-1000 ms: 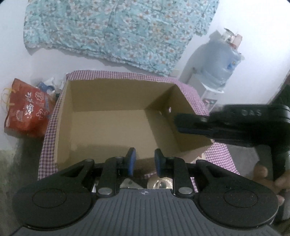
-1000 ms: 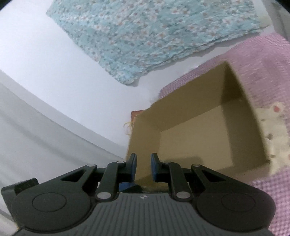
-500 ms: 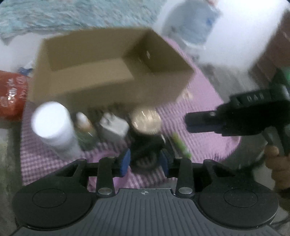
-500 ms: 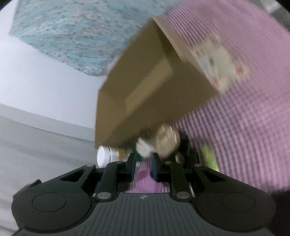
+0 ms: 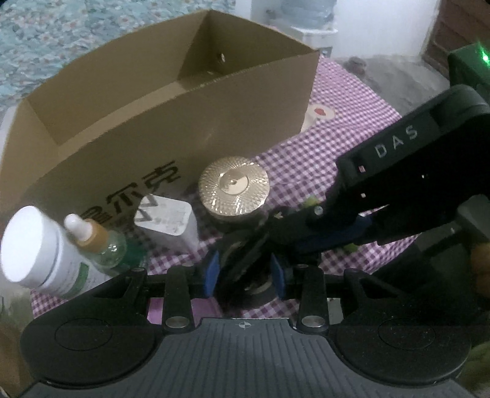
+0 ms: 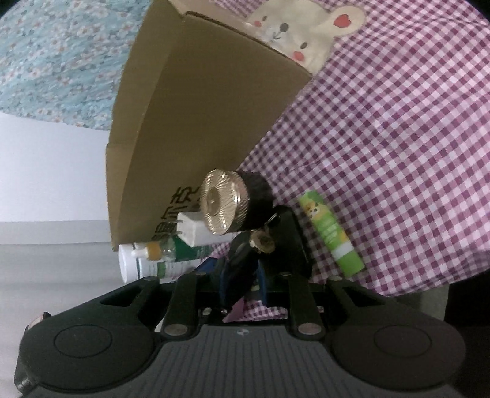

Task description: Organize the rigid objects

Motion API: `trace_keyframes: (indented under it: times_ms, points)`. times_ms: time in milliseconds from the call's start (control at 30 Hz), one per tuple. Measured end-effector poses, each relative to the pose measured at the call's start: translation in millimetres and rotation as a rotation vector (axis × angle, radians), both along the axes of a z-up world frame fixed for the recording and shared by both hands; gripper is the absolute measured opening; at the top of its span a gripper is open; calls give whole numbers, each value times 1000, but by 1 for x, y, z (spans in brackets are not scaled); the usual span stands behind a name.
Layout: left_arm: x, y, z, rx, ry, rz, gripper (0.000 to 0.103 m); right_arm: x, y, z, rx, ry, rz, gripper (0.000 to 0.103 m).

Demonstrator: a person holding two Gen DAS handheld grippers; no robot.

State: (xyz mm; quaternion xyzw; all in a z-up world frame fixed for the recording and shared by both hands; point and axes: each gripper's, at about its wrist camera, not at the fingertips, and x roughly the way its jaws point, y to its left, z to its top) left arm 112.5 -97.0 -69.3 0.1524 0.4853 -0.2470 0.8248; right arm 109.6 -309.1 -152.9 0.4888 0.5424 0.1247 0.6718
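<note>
An open, empty cardboard box [image 5: 153, 122] stands on the checked cloth. In front of it are a black jar with a gold lid [image 5: 234, 186], a white charger plug [image 5: 167, 214], a dropper bottle [image 5: 101, 242] and a white bottle [image 5: 36, 248]. Nearest me lies a small black object with a brass fitting [image 6: 260, 242]. My left gripper [image 5: 244, 269] straddles that black object [image 5: 245, 260], its pads close beside it. My right gripper [image 6: 243, 275] comes in from the right, its jaws opening around the same object. A green glue stick [image 6: 330, 229] lies to the right.
The purple checked cloth [image 6: 398, 137] with a bear print [image 6: 291, 27] covers the table and drops off at its near edge. Floral fabric [image 6: 61, 61] hangs on the wall behind the box. A water dispenser [image 5: 306, 12] stands far right. A hand [image 5: 480, 266] holds the right gripper.
Both grippers dropped from above the box to the row of objects in front of it. Their jaws, nearly shut before, have spread around the black object.
</note>
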Motion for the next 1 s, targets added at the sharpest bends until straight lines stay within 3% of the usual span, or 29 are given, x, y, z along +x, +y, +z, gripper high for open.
trace_keyframes:
  times_ms: [133, 500, 1000]
  points:
    - [3, -4, -6, 22, 15, -15, 34, -1, -4, -7, 0, 7, -13, 39]
    - [-4, -3, 1, -46, 34, -6, 22, 1, -2, -5, 12, -14, -18, 39]
    - [-24, 14, 35, -137, -15, 40, 21, -11, 7, 1, 40, -42, -21, 39]
